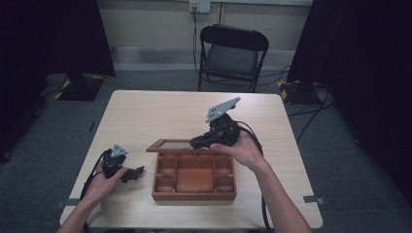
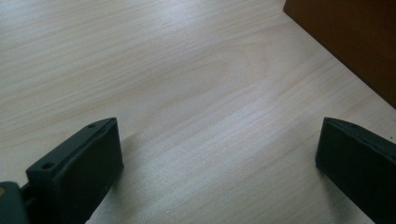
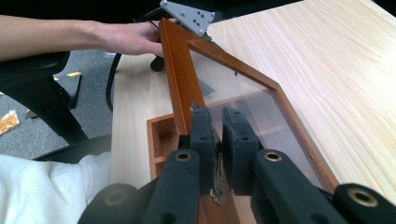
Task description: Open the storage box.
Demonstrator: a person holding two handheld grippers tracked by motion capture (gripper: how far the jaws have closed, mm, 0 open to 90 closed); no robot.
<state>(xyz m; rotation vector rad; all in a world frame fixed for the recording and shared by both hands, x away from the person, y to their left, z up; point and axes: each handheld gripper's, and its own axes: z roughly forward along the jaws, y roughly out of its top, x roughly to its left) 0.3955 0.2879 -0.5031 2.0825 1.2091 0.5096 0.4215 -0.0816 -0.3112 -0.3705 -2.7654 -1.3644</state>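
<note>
A brown wooden box [image 1: 193,195] with several compartments sits near the table's front edge. Its glass-paned lid [image 1: 170,144] is swung up and back behind it. My right gripper [image 1: 195,142] is at the lid's near corner. In the right gripper view the gripper [image 3: 217,114] is shut on a thin metal tab at the edge of the lid [image 3: 181,84], with the box's wall [image 3: 156,135] below. My left gripper [image 1: 140,172] rests on the table left of the box, apart from it. In the left gripper view the gripper [image 2: 219,154] is open over bare wood, the box's side [image 2: 348,39] at upper right.
The light wooden table [image 1: 145,111] has free room behind and to both sides of the box. A black folding chair [image 1: 232,53] stands beyond the far edge. Dark curtains and stand bases flank the floor. A hand [image 3: 128,37] holds the left gripper beyond the lid.
</note>
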